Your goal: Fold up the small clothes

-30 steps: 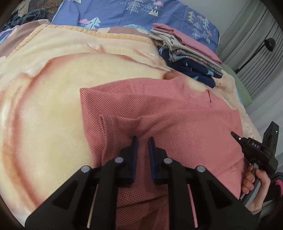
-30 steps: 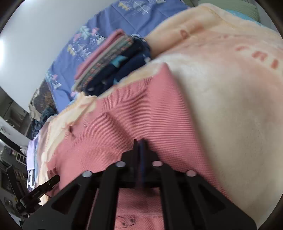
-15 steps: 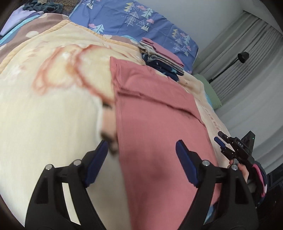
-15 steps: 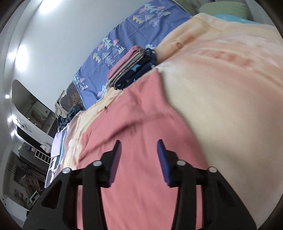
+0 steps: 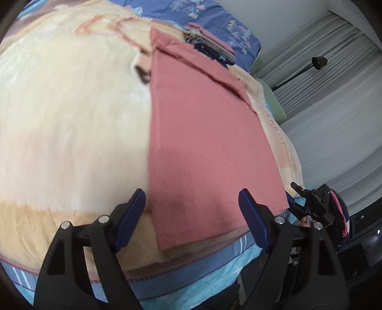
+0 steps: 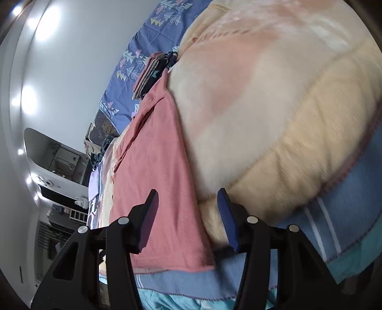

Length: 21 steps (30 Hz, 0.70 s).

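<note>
Pink shirt [image 5: 207,143] lies flat on the cream blanket [image 5: 66,119], folded into a long narrow strip. Its near hem sits at the blanket's front edge, the far collar end reaches toward a stack of folded clothes [image 5: 212,47]. In the right wrist view the shirt [image 6: 157,181] runs from the bed edge back to the same stack [image 6: 152,71].

Left gripper [image 5: 191,214]: jaws spread wide and opening, nothing pinched. The shirt's near hem shows in the gap between the 2 blue pads [image 5: 133,209], but the pads do not touch it. Gripper sits over the bed's front edge, above the blue striped sheet [image 5: 191,274].

Right gripper [image 6: 188,219]: jaws part-way apart and opening, nothing pinched. The shirt's right-hand edge and some blanket [image 6: 274,119] show between the pads, no contact seen. In the left wrist view the right gripper [image 5: 299,198] is small at the right, just beside the shirt's near corner; a hand [image 5: 305,220] holds it, mostly hidden.

Far end: blue pillow with tree print [image 5: 214,21], green pillow [image 5: 274,102], black lamp [image 5: 318,62], grey curtains [image 5: 334,95]. White wall [image 6: 59,71] on the left in the right wrist view. Motion blur on the blanket.
</note>
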Each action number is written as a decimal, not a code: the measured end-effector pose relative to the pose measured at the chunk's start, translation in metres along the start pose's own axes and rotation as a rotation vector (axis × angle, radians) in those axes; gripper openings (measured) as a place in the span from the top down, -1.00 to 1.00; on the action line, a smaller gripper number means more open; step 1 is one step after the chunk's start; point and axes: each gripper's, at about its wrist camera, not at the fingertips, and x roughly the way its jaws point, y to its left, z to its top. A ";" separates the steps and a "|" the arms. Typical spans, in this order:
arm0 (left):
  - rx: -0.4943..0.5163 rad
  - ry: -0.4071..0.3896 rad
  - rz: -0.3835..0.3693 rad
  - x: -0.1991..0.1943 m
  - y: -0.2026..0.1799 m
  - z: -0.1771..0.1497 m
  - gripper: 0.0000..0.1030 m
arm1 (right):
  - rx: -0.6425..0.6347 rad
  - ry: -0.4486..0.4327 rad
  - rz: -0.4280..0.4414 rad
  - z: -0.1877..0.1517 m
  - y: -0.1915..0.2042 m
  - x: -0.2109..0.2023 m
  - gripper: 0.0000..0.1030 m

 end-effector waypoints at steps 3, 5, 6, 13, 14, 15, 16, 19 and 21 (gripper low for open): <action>-0.041 -0.002 -0.047 -0.002 0.011 -0.004 -0.60 | -0.003 0.010 0.012 -0.004 -0.001 -0.006 -0.09; -0.075 0.002 -0.089 -0.004 0.018 -0.003 -0.60 | -0.012 0.030 0.018 -0.006 0.002 -0.004 -0.17; -0.095 0.010 -0.112 -0.004 0.021 -0.003 -0.60 | -0.015 0.041 0.020 -0.006 0.002 -0.003 -0.18; -0.130 0.077 -0.189 0.018 0.019 0.025 -0.66 | -0.020 0.111 0.050 0.014 0.015 0.022 -0.24; -0.126 0.083 -0.179 0.021 0.017 0.028 -0.66 | -0.016 0.123 0.051 0.013 0.015 0.025 -0.24; -0.123 0.089 -0.174 0.024 0.014 0.029 -0.66 | -0.015 0.133 0.043 0.012 0.016 0.027 -0.24; -0.118 0.091 -0.169 0.025 0.012 0.029 -0.66 | -0.017 0.136 0.033 0.010 0.016 0.027 -0.24; -0.102 0.096 -0.183 0.022 0.010 0.021 -0.66 | -0.009 0.149 0.058 0.002 0.013 0.019 -0.23; -0.094 0.100 -0.207 0.019 0.010 0.015 -0.66 | -0.001 0.153 0.079 -0.002 0.011 0.014 -0.23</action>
